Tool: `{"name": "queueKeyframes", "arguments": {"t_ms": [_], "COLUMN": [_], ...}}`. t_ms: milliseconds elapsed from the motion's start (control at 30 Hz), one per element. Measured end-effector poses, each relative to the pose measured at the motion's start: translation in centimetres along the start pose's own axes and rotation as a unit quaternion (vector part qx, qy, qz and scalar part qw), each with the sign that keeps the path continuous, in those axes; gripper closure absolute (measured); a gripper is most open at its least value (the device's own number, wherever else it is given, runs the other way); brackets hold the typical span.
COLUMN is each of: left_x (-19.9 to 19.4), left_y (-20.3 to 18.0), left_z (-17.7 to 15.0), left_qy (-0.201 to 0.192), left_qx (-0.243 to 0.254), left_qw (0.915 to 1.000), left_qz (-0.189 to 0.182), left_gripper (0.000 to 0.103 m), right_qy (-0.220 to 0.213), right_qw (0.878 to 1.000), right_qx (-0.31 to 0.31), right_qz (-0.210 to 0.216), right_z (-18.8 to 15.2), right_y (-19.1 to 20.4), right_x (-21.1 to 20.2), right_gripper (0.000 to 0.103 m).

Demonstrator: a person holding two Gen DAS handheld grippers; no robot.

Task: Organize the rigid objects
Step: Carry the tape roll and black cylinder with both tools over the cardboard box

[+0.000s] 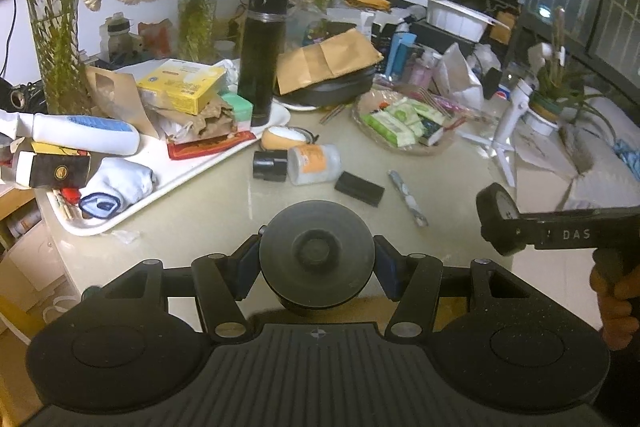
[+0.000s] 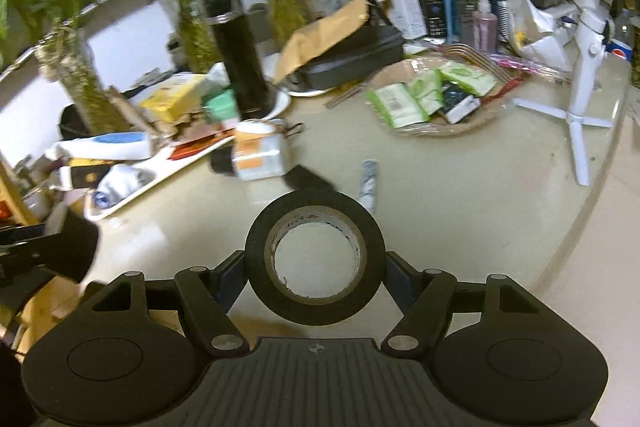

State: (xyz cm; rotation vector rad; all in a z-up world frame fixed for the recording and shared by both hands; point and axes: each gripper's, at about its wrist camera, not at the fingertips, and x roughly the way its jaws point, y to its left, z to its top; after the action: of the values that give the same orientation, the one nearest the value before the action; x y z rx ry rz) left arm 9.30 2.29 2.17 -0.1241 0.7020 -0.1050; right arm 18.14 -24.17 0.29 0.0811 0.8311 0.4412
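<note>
My left gripper [image 1: 317,259] pinches a round black lid [image 1: 317,261], held above the table [image 1: 200,211] edge. My right gripper [image 2: 315,261] clamps a black tape roll [image 2: 315,261] by its sides, print inside its core unreadable. "DAS" reads on the right gripper's arm in the left view. Pepsi logo [image 2: 622,53] at the far right, can cut off. Right view is blurred.

Table [image 2: 460,187] glossy beige (stone-like), tape roll [image 2: 315,258] matt black with paper core, flask [image 1: 260,55] glossy black, basket [image 2: 436,127] woven wicker, tray [image 1: 180,183] smooth white plastic.
</note>
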Motion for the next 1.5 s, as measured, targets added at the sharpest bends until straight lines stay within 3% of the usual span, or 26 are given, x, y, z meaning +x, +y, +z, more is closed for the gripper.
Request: {"name": "queueKeyframes", "arguments": {"t_ms": [400, 933, 1233, 1367, 1433, 1500], "left_x": [-0.4, 2.4, 4.4, 4.3, 4.0, 3.6], "left_y": [-2.0, -2.6, -2.6, -2.7, -2.3, -1.9], "left_z": [-2.2, -4.0, -3.9, -3.8, -3.7, -3.6], "left_qy": [0.060, 0.137, 0.151, 0.135, 0.130, 0.122], "left_qx": [0.028, 0.045, 0.056, 0.068, 0.061, 0.049], "left_qw": [0.9977, 0.9891, 0.9862, 0.9872, 0.9885, 0.9904], "left_qz": [0.012, 0.027, 0.038, 0.049, 0.048, 0.042], "left_gripper": [0.046, 0.046, 0.045, 0.044, 0.037, 0.037], "right_qy": [0.008, 0.042, 0.065, 0.075, 0.080, 0.086], "right_qw": [0.997, 0.993, 0.989, 0.989, 0.989, 0.989], "right_qx": [-0.039, -0.088, -0.116, -0.117, -0.115, -0.114], "right_qz": [0.058, 0.067, 0.065, 0.057, 0.052, 0.048], "right_z": [-2.3, -3.8, -4.5, -4.6, -4.5, -4.5], "right_y": [3.6, 5.4, 6.3, 6.4, 6.4, 6.5], "right_x": [-2.4, -1.8, -0.8, -0.2, 0.1, 0.3], "right_gripper": [0.028, 0.028, 0.028, 0.028, 0.028, 0.028]}}
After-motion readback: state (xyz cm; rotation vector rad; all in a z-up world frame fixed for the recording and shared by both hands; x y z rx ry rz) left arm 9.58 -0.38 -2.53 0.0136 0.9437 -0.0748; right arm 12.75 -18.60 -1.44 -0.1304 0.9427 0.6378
